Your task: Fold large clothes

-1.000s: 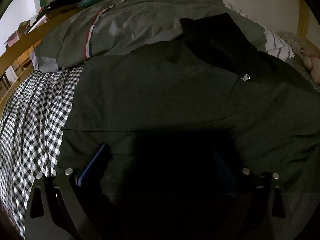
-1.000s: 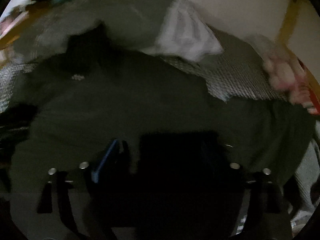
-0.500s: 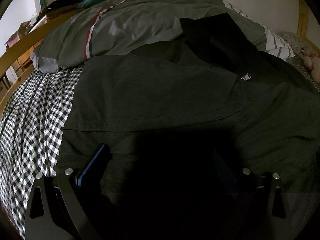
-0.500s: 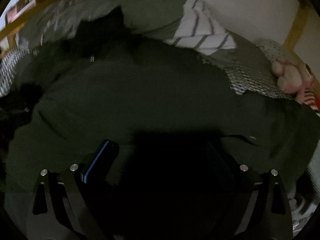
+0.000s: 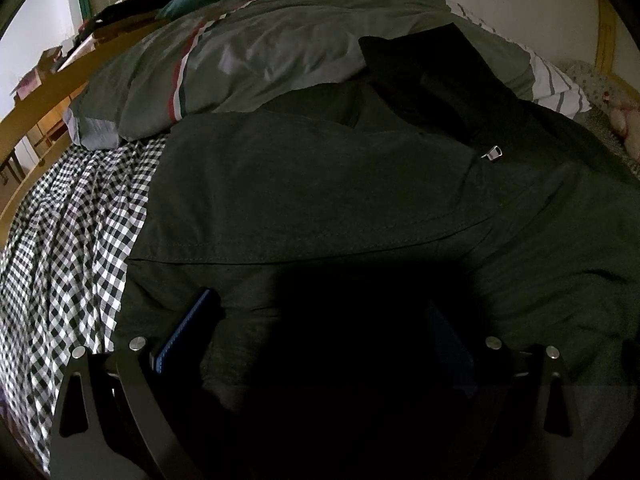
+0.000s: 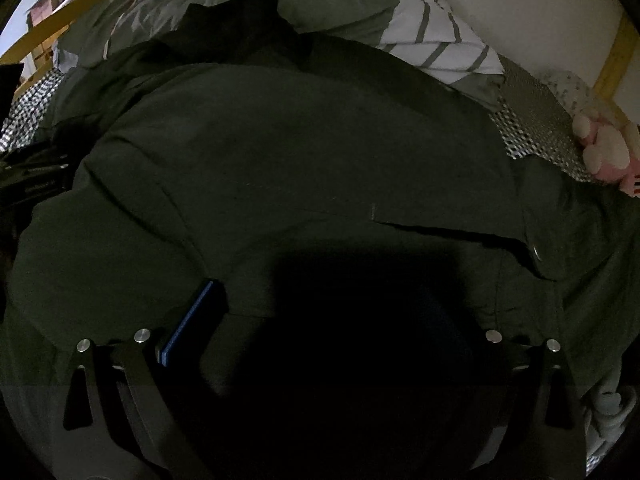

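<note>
A large dark green jacket [image 5: 320,192] lies spread on the bed, with a black collar or lining [image 5: 436,76] at its far end and a metal zipper pull [image 5: 493,155]. It fills the right wrist view [image 6: 304,160] too, with a pocket flap and snap [image 6: 535,253]. My left gripper [image 5: 320,316] is open, its jaws wide apart, low over the jacket's near hem. My right gripper [image 6: 324,304] is open too, low over the jacket's near edge. The middle between each pair of fingers is in deep shadow.
A black-and-white checked sheet [image 5: 64,232] covers the bed at left. A grey-green duvet [image 5: 256,52] with a red stripe and a striped pillow [image 6: 440,48] lie behind. A pink plush toy [image 6: 604,148] sits at right. A wooden bed rail [image 5: 52,92] runs along the left.
The right gripper has swung left and steadied, so the jacket now shows sharp and the plush toy sits further right. The left gripper has barely moved.
</note>
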Motion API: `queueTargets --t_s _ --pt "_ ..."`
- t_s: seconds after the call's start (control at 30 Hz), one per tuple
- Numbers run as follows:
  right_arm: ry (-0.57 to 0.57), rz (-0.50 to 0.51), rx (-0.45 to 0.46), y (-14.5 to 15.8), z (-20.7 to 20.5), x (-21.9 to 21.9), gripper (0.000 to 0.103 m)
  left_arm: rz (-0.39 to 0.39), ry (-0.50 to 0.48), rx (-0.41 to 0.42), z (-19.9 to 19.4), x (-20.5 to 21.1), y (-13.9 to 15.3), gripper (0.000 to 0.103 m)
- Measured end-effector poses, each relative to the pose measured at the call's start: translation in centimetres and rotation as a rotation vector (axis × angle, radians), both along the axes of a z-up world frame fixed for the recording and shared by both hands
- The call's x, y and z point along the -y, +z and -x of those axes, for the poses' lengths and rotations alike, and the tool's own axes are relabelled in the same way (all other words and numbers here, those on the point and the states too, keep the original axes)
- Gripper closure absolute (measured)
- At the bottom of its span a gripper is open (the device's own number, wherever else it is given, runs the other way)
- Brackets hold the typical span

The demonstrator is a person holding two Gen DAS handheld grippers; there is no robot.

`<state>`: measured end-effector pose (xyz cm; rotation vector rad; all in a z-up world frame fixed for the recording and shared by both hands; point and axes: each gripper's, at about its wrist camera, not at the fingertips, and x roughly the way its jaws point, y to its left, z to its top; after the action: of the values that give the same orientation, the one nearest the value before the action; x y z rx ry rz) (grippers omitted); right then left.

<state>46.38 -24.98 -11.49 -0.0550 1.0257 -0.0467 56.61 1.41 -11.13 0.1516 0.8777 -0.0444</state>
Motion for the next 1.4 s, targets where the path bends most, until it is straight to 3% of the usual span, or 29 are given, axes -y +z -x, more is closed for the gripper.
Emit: queueTargets --t_s 0.13,0.33,0.5,0.63,0.8,0.9,1.07,1.23,1.4 --pt "-0.033 -0.104 0.03 2.0 1.3 1.4 0.006 0.031 -0.044 0.015 0.8 0.3 1.4 0.006" --pt "-0.109 -0.25 0.093 6.8 4.3 6.2 0.006 0.237 -0.213 0.04 3.5 4.3 6.8 0.006" --pt "-0.179 -0.321 0.147 11.3 5.7 11.4 0.006 0.333 -0.422 0.05 6.6 11.9 10.2 0.006" --pt "-0.219 -0.359 0.174 14.5 6.4 16.0 0.006 0.387 -0.604 -0.013 8.7 19.2 10.2 0.006" --pt "-0.251 -0.37 0.172 16.6 7.1 20.8 0.006 0.398 -0.73 -0.058 10.8 26.5 9.1 0.006" --pt "-0.271 -0.44 0.13 16.6 6.9 24.3 0.005 0.381 -0.792 -0.081 11.9 30.5 8.2 0.006" --pt "-0.403 -0.657 0.094 15.3 6.7 31.7 0.005 0.368 -0.879 -0.095 12.5 35.4 7.4 0.006" --pt "-0.565 -0.832 0.047 12.2 5.8 36.9 0.004 0.41 -0.876 -0.163 10.6 38.4 6.3 0.006" --pt "-0.57 -0.843 0.026 10.1 3.0 38.5 0.004 0.432 -0.86 -0.257 8.3 39.1 4.4 0.005"
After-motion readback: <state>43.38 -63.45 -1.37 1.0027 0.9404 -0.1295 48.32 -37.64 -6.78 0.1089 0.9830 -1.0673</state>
